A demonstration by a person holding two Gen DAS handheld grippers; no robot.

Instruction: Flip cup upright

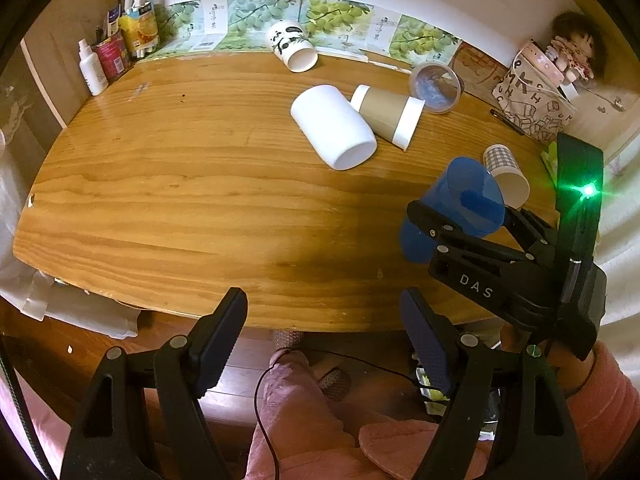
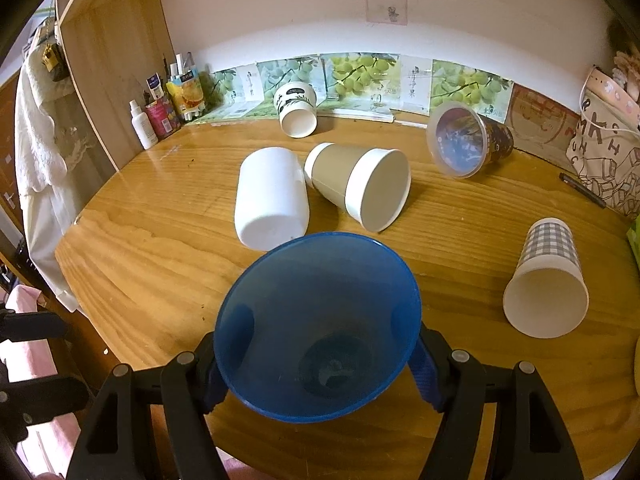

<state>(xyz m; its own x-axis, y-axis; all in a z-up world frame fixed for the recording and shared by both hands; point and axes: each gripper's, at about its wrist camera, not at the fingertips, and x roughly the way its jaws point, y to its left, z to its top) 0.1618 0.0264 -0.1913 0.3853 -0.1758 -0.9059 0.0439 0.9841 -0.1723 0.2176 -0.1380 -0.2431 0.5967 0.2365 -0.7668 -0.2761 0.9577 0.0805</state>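
My right gripper (image 2: 320,364) is shut on a translucent blue cup (image 2: 316,328), its mouth tilted up and away from the camera, above the wooden table (image 2: 160,260). In the left wrist view the right gripper (image 1: 460,216) holds the blue cup (image 1: 460,200) at the table's right side. My left gripper (image 1: 324,336) is open and empty at the table's near edge. Several other cups lie on their sides: a white cup (image 2: 272,200), a tan-banded cup (image 2: 360,184), a checked paper cup (image 2: 548,276), a panda cup (image 2: 298,110) and a clear plastic cup (image 2: 464,140).
Bottles and cartons (image 2: 168,108) stand at the back left by a wooden shelf wall. A patterned bag (image 2: 608,160) and a pen (image 2: 584,190) lie at the right. Grape-print boxes (image 2: 360,76) line the back wall. My legs in pink (image 1: 304,420) are below the table edge.
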